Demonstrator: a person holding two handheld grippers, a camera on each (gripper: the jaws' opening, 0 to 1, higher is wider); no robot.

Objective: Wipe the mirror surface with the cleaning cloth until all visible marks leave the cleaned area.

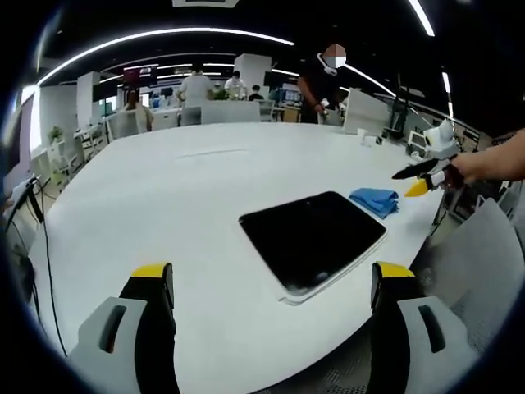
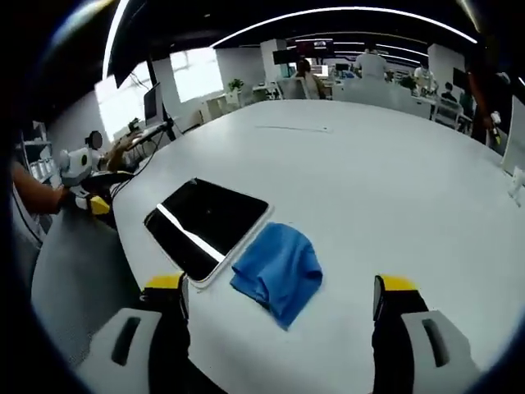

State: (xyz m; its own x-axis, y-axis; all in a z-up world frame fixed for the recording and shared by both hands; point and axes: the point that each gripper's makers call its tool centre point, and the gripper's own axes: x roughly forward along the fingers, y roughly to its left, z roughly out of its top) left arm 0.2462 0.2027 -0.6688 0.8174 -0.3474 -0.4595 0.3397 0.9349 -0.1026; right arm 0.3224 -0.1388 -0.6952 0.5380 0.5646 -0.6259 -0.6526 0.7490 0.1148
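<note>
Cleaning cloth (image 2: pixel 279 271) lies dead ahead between right gripper (image 2: pixel 279 308) jaws, touching mirror (image 2: pixel 205 226) edge. Left gripper (image 1: pixel 271 287) farther off. Both jaws apart, empty.

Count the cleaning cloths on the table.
1. A blue cloth lies crumpled on the white table, right beside the mirror, at its far edge in the left gripper view. Nothing suggests another, though the mirror could hide one.
</note>
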